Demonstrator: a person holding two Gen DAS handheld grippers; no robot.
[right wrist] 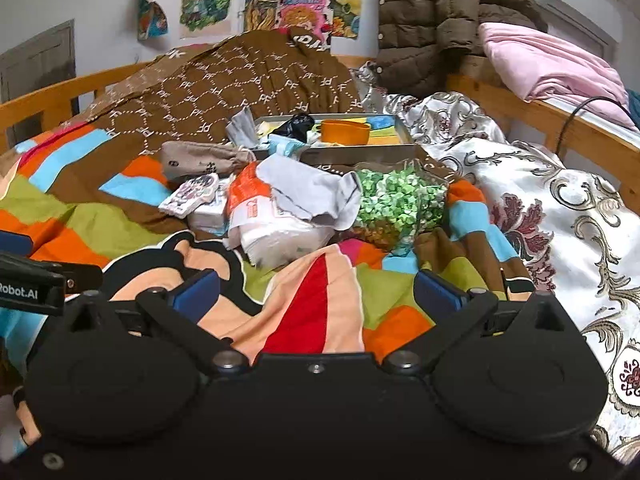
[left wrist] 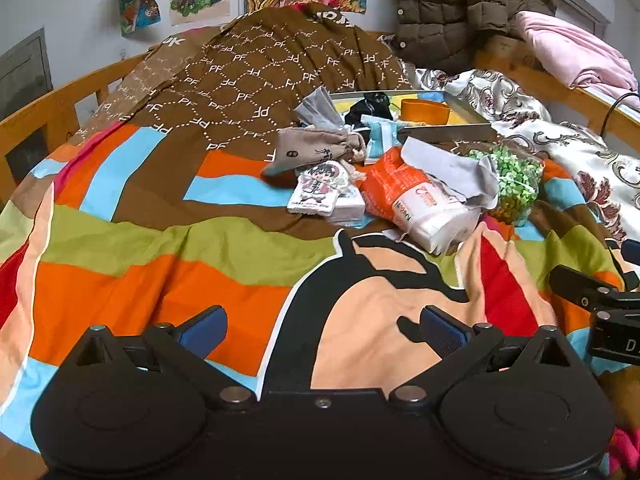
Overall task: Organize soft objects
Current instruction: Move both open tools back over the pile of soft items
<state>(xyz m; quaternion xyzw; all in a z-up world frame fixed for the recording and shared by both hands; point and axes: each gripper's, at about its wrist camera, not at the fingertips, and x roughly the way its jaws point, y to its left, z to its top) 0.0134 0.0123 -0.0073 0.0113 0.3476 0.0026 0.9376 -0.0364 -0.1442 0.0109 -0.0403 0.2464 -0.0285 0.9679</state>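
Observation:
A heap of soft things lies mid-bed: an orange-and-white tissue pack, a grey cloth draped over it, a clear bag of green paper stars, a taupe drawstring pouch and a cartoon-print packet. Behind them stands a metal tray holding an orange cup and a black item. My left gripper and right gripper hover open and empty over the striped quilt, short of the heap.
The colourful striped quilt covers the bed; a brown patterned blanket is bunched at the back, a floral satin cover lies right. A wooden rail carries a brown puffer jacket and pink bedding. Posters hang on the wall.

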